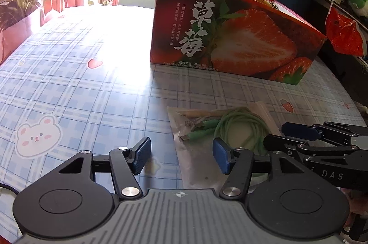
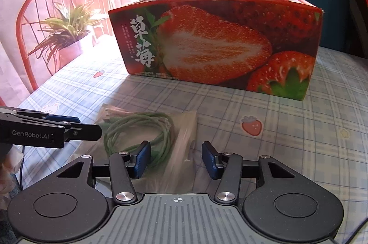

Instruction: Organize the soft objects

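A clear plastic bag (image 1: 195, 152) with a coiled green cable (image 1: 241, 126) lies on the checked tablecloth, in front of a red strawberry box (image 1: 230, 37). My left gripper (image 1: 181, 157) is open just above the bag's near left part. My right gripper (image 2: 176, 160) is open over the bag (image 2: 181, 140), its left finger by the cable (image 2: 138, 129). The box (image 2: 218, 46) stands behind, open at the top with things inside. The right gripper shows in the left wrist view (image 1: 299, 136); the left one shows in the right wrist view (image 2: 76, 126).
A potted plant (image 1: 20, 0) stands at the table's far left edge, with a red chair (image 2: 46, 14) behind it. A red plastic bag (image 1: 342, 34) hangs off the right. The tablecloth (image 1: 80, 83) has bear and strawberry prints.
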The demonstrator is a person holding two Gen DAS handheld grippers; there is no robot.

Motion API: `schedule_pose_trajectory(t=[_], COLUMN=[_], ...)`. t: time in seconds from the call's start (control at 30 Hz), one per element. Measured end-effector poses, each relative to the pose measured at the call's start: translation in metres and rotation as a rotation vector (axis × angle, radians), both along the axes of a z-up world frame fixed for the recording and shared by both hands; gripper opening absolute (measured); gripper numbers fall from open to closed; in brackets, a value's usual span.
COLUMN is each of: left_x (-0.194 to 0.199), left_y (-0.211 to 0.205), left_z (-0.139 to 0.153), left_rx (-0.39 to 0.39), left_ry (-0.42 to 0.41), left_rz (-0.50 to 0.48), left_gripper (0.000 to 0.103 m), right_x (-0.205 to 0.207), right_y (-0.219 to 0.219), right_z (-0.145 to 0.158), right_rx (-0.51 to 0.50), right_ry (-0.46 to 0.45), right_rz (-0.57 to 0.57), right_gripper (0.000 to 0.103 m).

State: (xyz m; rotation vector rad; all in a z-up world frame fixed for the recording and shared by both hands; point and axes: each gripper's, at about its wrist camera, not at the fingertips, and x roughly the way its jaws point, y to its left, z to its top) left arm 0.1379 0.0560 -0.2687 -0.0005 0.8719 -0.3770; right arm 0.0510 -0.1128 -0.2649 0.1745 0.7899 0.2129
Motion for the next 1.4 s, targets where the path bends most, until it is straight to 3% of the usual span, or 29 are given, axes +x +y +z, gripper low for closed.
schedule_pose_trajectory(t=[0.47,0.63,0.83,1.07,1.23,1.4], left_x=[-0.006,-0.004,-0.001,0.003,0.002,0.004], left_y=[-0.010,-0.008,-0.006,-0.009,-0.024,-0.022], left_z=[-0.005,-0.006,-0.007,-0.005,-0.002,-0.008], left_rx=[-0.088,-0.114,-0.126,-0.148,-0.129,-0.134], left_ry=[0.024,0.038,0.037,0.048,0.043,0.062], left_rz=[-0.065,-0.054,-0.040,-0.050,-0.111,-0.088], left_gripper=[0.060,0.048,0.034,0.032,0.025,0.024], right_x=[0.000,0.001,0.002,-0.003,-0.003,-0.006], right_y=[0.008,0.013,0.013,0.004,0.011,0.003], right_z=[0.000,0.001,0.003,0.009,0.012,0.011], right_rx=[0.002,0.020,0.021,0.039,0.029,0.016], right_ry=[0.004,0.003,0.001,-0.027,-0.023,-0.019], right_rz=[0.037,0.064,0.062,0.038,0.086,0.032], right_gripper=[0.048,0.046,0.024,0.005,0.000,0.003])
